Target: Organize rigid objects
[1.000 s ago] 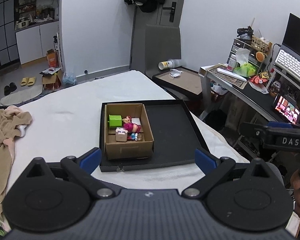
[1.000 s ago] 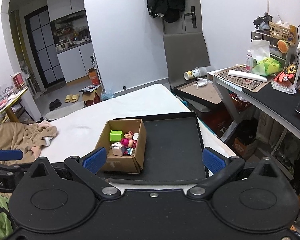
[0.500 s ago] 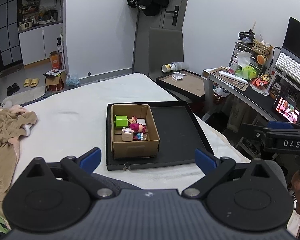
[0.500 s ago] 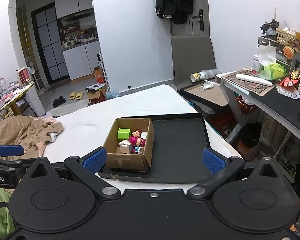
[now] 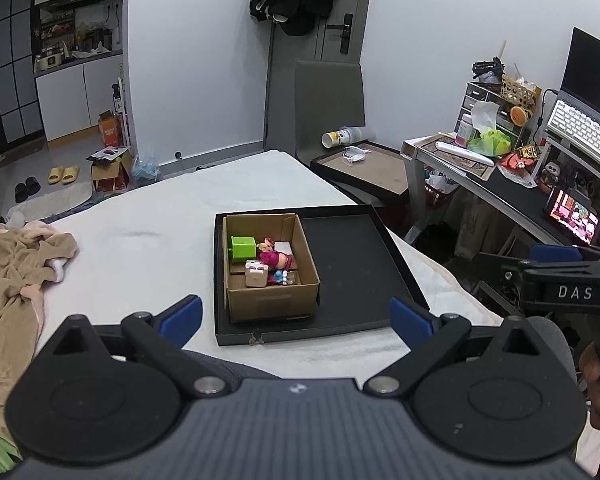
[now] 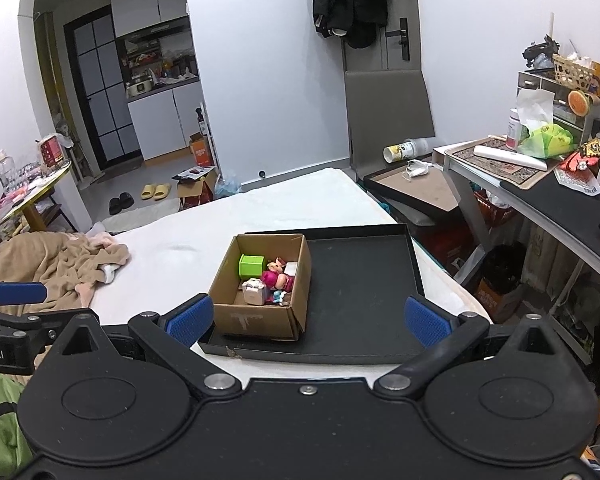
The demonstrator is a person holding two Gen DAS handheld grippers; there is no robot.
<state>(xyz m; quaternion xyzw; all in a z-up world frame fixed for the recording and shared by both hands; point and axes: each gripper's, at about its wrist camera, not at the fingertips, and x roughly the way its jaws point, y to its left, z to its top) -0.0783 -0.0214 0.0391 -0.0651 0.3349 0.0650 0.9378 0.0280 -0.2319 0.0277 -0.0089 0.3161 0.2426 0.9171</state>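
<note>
Low in your left wrist view, your left gripper (image 5: pixel 296 318) stands spread wide with nothing between its blue pads (image 5: pixel 182 316), held back from the bed (image 5: pixel 140 256). Your right gripper (image 6: pixel 306 318) is just as wide apart and empty, and touches nothing.

Beyond both, at mid-frame, the cardboard box (image 5: pixel 270 266) sits in the left part of the black tray (image 5: pixel 356 264), whose right part is bare. Inside the box you can see a green cube (image 5: pixel 243 248), a pink figure (image 5: pixel 274 257), a small whitish block (image 5: pixel 256 274) and some tiny blue and white pieces too small to tell.

Your left view alone shows the white keyboard (image 5: pixel 584 136) at the upper right and the other gripper's body marked "DAS". Your right view alone shows the box's creased near wall (image 6: pixel 256 322) and a yellow side table (image 6: pixel 36 196) at the far left. A tan blanket (image 6: pixel 56 264) lies left of the tray.
</note>
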